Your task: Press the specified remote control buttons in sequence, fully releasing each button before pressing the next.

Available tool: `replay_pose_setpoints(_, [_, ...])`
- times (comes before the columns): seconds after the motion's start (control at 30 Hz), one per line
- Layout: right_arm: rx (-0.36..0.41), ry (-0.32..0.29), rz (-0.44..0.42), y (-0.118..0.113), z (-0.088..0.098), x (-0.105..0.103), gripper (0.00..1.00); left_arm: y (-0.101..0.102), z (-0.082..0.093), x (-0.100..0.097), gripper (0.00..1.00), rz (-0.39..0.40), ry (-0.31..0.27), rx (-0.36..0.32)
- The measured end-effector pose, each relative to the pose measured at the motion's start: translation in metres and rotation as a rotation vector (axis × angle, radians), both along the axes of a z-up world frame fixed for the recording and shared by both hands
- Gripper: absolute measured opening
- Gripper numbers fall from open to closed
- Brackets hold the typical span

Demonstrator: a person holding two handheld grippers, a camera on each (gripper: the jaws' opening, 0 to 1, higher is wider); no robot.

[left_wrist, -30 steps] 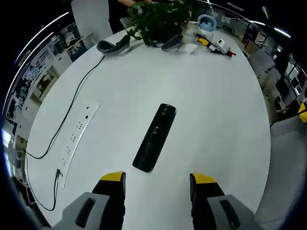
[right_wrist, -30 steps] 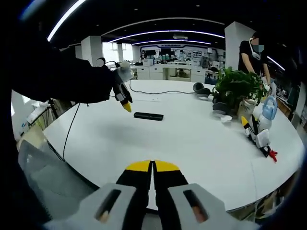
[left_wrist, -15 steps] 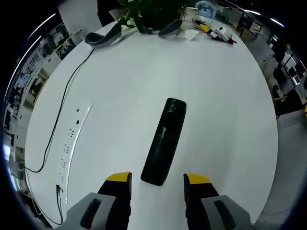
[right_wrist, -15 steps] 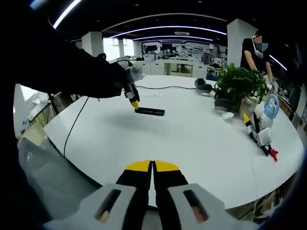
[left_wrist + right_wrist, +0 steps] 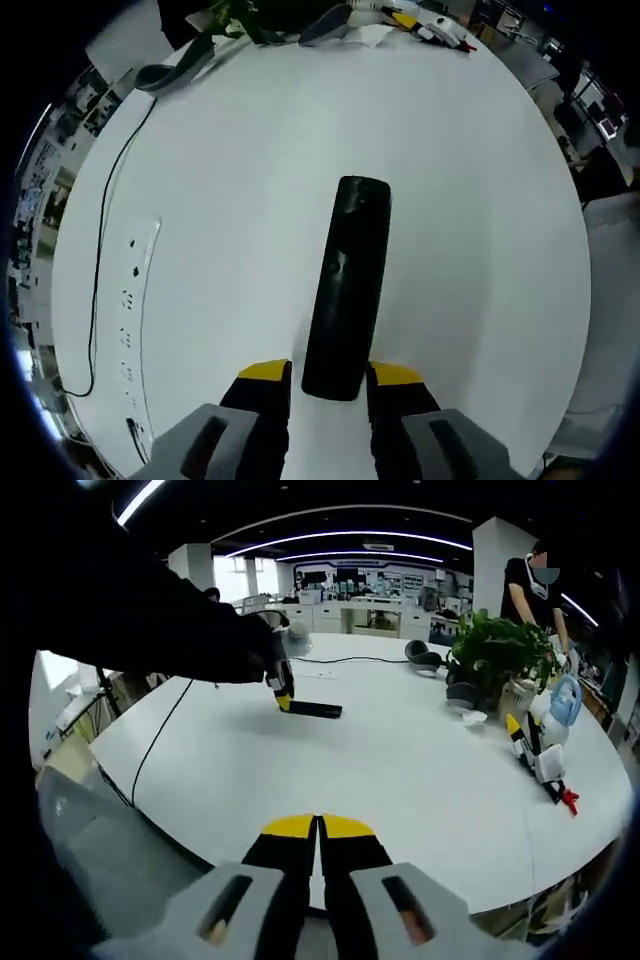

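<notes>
A black remote control (image 5: pixel 345 285) lies flat on the white round table (image 5: pixel 470 200), lengthwise along my left gripper's view. My left gripper (image 5: pixel 330 378) straddles its near end. The yellow-tipped jaws are narrowed close around it, with a sliver of table still showing beside the left jaw, so it is open. In the right gripper view the remote control (image 5: pixel 314 710) lies far off, with the left gripper (image 5: pixel 283 696) at its left end, held by a dark-sleeved arm (image 5: pixel 160 630). My right gripper (image 5: pixel 320 826) hovers over the near table edge, shut on nothing.
A white power strip (image 5: pixel 135 320) with a black cable (image 5: pixel 105 230) lies left of the remote. Headphones (image 5: pixel 170 75) and a potted plant (image 5: pixel 495 655) stand at the far side, with small toys (image 5: pixel 540 755) to the right. A person (image 5: pixel 525 590) stands behind the plant.
My left gripper has come down and forward onto the remote's near end, and its jaws have narrowed around it. The right gripper has stayed put and shut.
</notes>
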State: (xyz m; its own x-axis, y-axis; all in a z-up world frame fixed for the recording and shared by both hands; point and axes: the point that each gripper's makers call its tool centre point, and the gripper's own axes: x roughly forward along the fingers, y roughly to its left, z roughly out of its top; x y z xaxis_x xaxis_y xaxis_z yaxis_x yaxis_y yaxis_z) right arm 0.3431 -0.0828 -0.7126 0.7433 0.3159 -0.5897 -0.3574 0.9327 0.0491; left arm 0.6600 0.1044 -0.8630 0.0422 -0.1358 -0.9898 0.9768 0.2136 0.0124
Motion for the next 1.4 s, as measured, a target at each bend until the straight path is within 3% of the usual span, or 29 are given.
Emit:
replay_pose_setpoints(0.07, [-0.004,0.005,0.0,0.0,-0.001,0.0,0.0,0.001,-0.004,0.002,0.28,0.018,0.014,0.008])
replay_pose_setpoints(0.53, [-0.013,0.012,0.005,0.002,-0.003,-0.002,0.0,0.002,-0.003,-0.004,0.24,-0.068,-0.014,-0.007])
replay_pose_setpoints(0.93, [-0.015,0.001,0.0,0.0,-0.001,-0.001,0.0,-0.001,-0.004,-0.019,0.24,-0.095,-0.013,0.104])
replay_pose_setpoints(1.4, [-0.012,-0.005,0.013,0.001,0.001,0.0,0.0,0.0,-0.004,-0.035,0.24,-0.108,-0.035,0.123])
